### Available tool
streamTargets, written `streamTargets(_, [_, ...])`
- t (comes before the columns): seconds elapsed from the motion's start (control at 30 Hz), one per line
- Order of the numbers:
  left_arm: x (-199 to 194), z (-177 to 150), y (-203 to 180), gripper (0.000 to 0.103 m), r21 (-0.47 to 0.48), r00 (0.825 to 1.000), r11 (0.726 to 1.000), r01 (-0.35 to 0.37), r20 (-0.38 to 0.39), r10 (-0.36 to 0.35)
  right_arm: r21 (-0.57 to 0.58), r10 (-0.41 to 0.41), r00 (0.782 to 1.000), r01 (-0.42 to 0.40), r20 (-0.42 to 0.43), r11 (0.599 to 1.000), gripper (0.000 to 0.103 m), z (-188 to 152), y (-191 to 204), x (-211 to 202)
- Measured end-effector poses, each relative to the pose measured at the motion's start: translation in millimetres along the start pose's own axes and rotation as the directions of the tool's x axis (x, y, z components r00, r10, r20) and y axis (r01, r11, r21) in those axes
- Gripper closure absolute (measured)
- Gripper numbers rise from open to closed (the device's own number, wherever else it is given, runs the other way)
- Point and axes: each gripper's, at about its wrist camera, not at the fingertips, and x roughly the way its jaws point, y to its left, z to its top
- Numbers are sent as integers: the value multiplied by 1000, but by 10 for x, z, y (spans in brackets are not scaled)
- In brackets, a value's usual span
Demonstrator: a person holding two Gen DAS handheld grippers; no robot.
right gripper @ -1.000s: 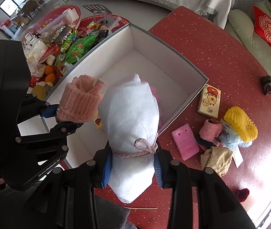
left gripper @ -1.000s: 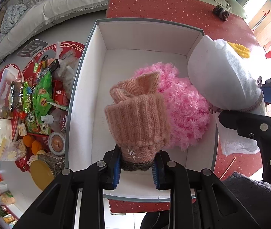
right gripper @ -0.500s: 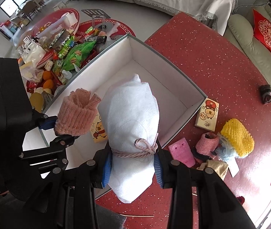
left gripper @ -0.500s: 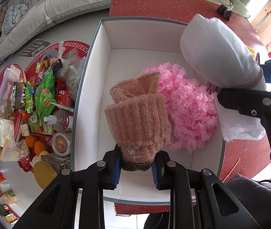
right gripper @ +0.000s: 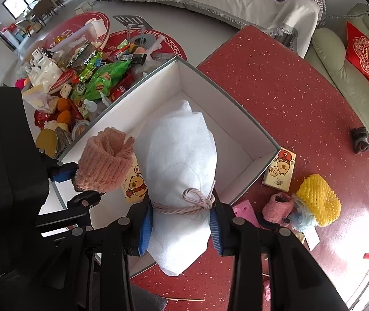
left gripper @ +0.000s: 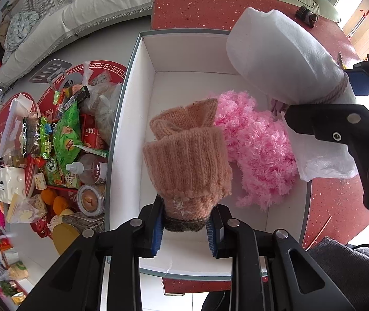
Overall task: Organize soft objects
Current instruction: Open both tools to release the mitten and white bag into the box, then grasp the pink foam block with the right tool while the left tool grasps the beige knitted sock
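Note:
My left gripper (left gripper: 184,225) is shut on a peach knitted sock (left gripper: 187,160) and holds it above the near end of a white open box (left gripper: 132,119). A fluffy pink item (left gripper: 259,153) lies inside the box. My right gripper (right gripper: 182,223) is shut on a white cloth pouch (right gripper: 179,160) tied with a cord, held above the box's right side. The pouch (left gripper: 283,54) and right gripper show at the right in the left wrist view. The sock (right gripper: 104,160) and left gripper show at the left in the right wrist view.
The box stands on a red speckled table (right gripper: 288,90). Right of it lie two small cartoon boxes (right gripper: 280,171), a pink card (right gripper: 244,210), a pink knit roll (right gripper: 278,207) and a yellow mesh item (right gripper: 316,197). Snack packets and fruit (left gripper: 62,140) crowd the floor to the left.
The right gripper has carried the white pouch up and further over the box. The left gripper and sock have hardly moved.

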Motion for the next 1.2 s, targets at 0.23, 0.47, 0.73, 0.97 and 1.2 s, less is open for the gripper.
streamTargets(0.23, [-36, 2, 49, 40, -22, 999, 999, -30, 21, 30, 23, -23, 999, 22, 34, 999, 46, 1, -22, -43])
streamTargets(0.47, [-35, -4, 10, 40, -24, 1000, 1000, -2, 19, 3, 75, -12, 997, 6, 72, 997, 37, -73, -155, -132])
streamTargets(0.73, [-100, -44, -188, 40, -4, 997, 998, 67, 42, -67, 261, -11, 997, -8, 72, 965, 37, -591, -610, -208])
streamTargets(0.97, [-260, -5, -837, 40, 134, 978, 972, 191, 58, -200, 497, -54, 998, 53, -11, 866, 37, -1640, -1382, -152])
streamTargets(1.2, [-232, 91, -1711, 40, 275, 966, 928, 251, -14, -257, 668, -35, 995, 88, -92, 739, 37, -2494, -2056, -56])
